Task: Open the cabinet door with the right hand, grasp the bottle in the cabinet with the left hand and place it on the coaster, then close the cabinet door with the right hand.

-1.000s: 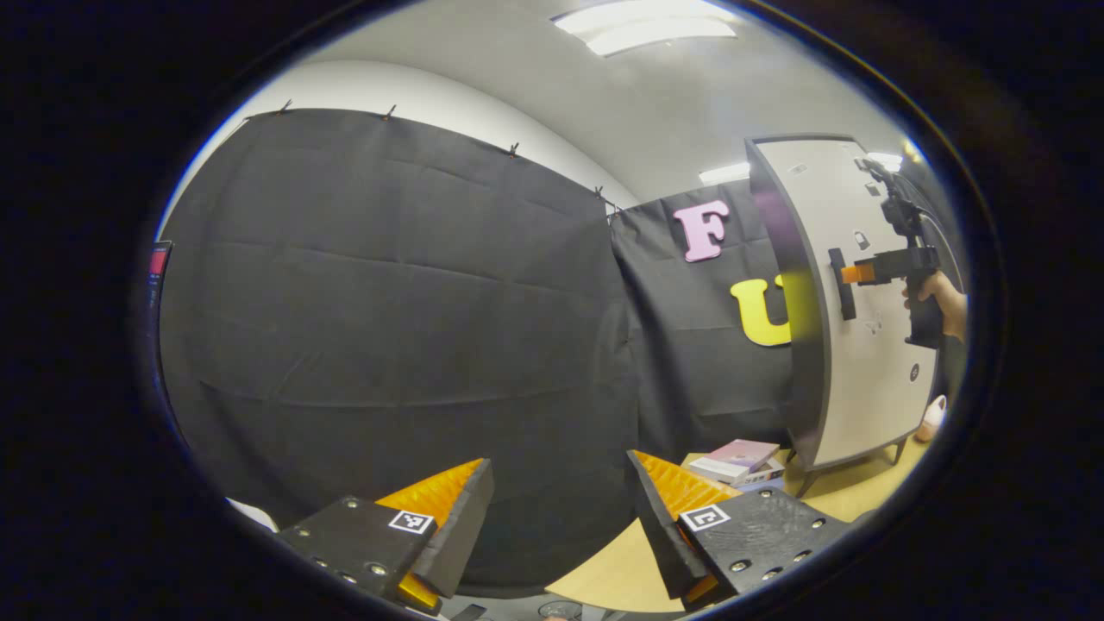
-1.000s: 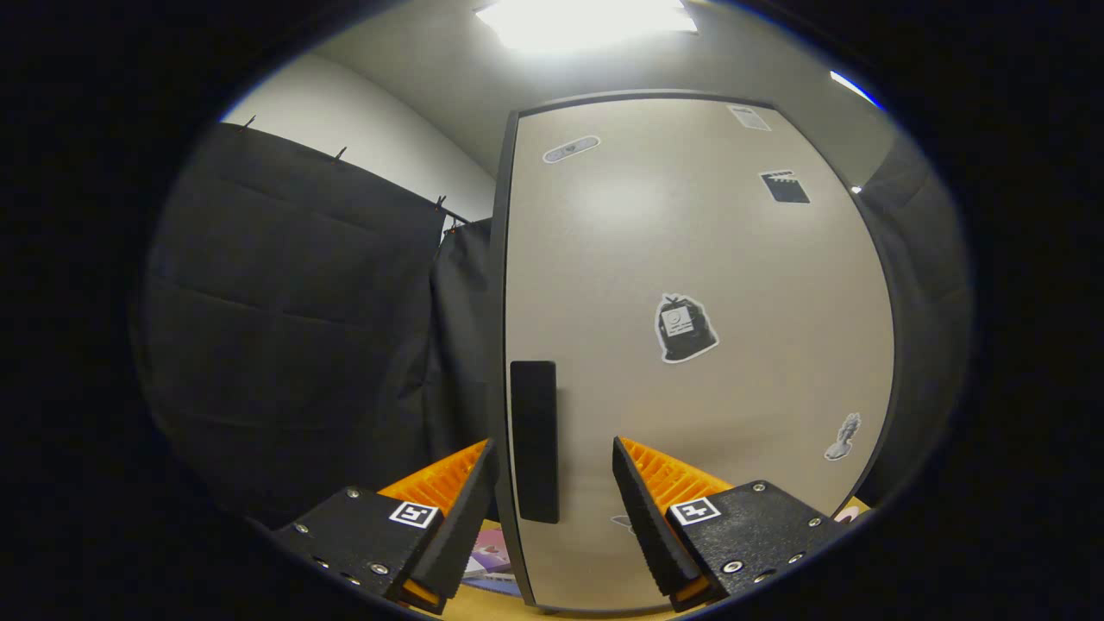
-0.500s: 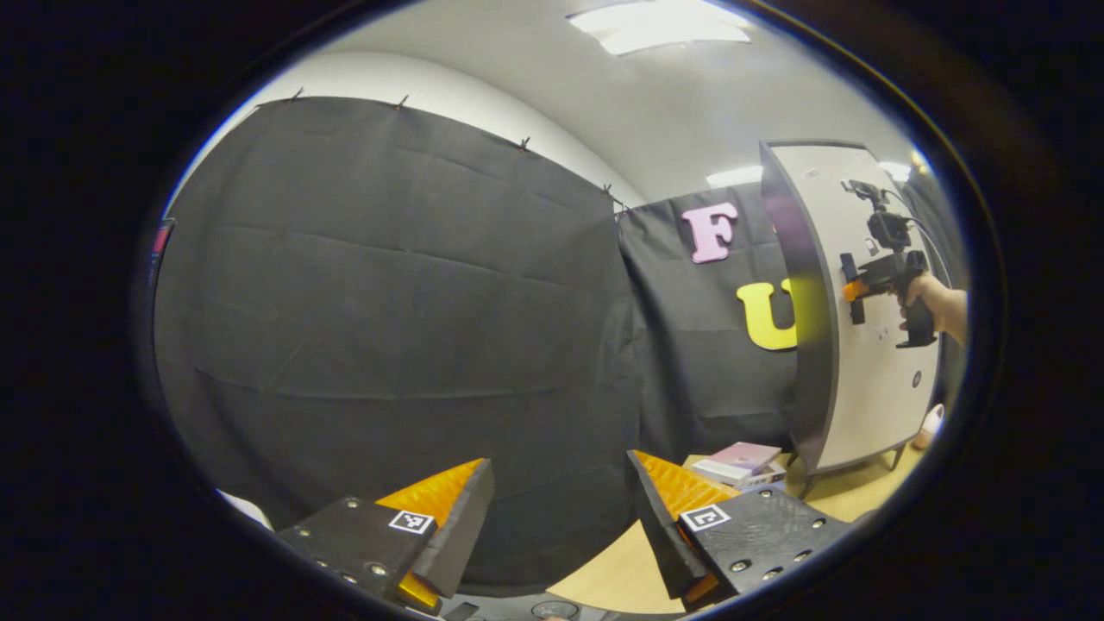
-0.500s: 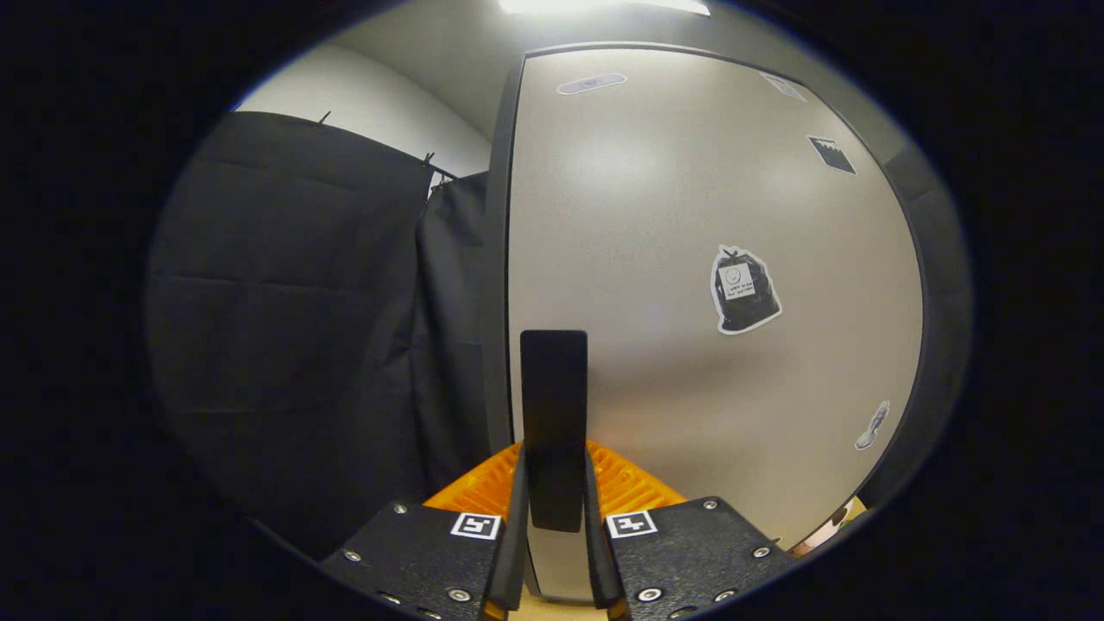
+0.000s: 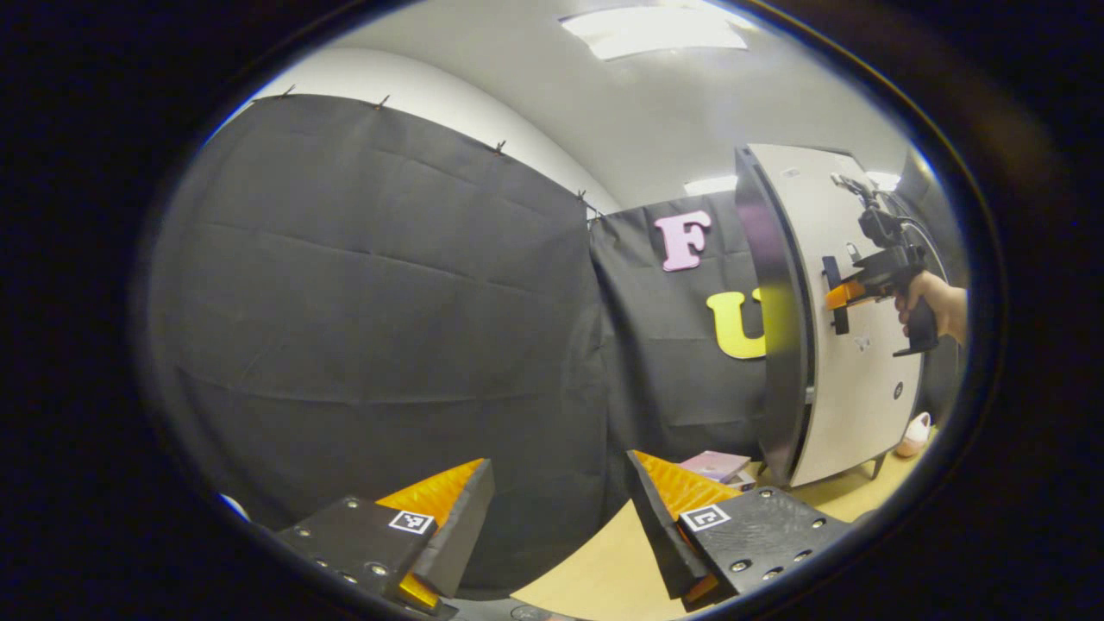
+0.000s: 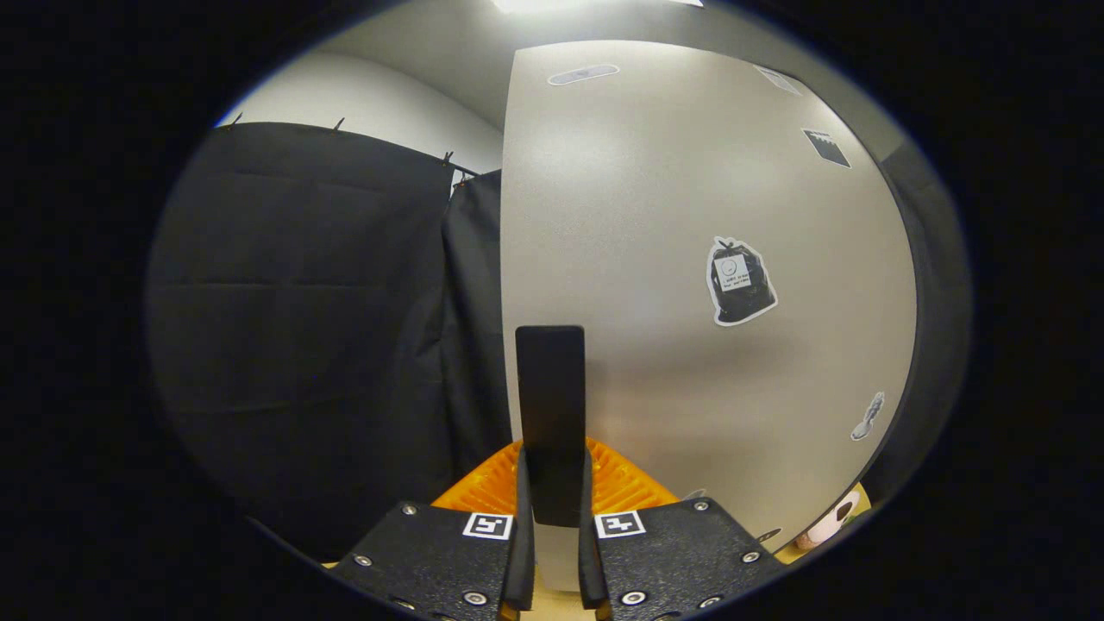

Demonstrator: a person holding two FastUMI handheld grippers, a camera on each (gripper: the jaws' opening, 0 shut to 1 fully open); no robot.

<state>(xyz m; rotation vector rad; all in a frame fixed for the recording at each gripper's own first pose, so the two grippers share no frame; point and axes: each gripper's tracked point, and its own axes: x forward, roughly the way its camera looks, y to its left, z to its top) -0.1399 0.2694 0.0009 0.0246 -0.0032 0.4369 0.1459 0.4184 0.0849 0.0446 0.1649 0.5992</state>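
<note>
Right gripper (image 6: 552, 517) clamped on cabinet door (image 6: 673, 259) handle (image 6: 550, 414), dead ahead between fingers. Left gripper (image 5: 561, 517) gaped, empty. Risk: handle slipping out if pull angled off hinge arc.

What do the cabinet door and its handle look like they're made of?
The cabinet door looks like smooth painted or laminated board, pale with a satin sheen: it shows soft light glare and carries flat stickers. The handle, clamped between the right gripper's fingers, looks like matte black plastic or coated metal; which one cannot be told.
</note>
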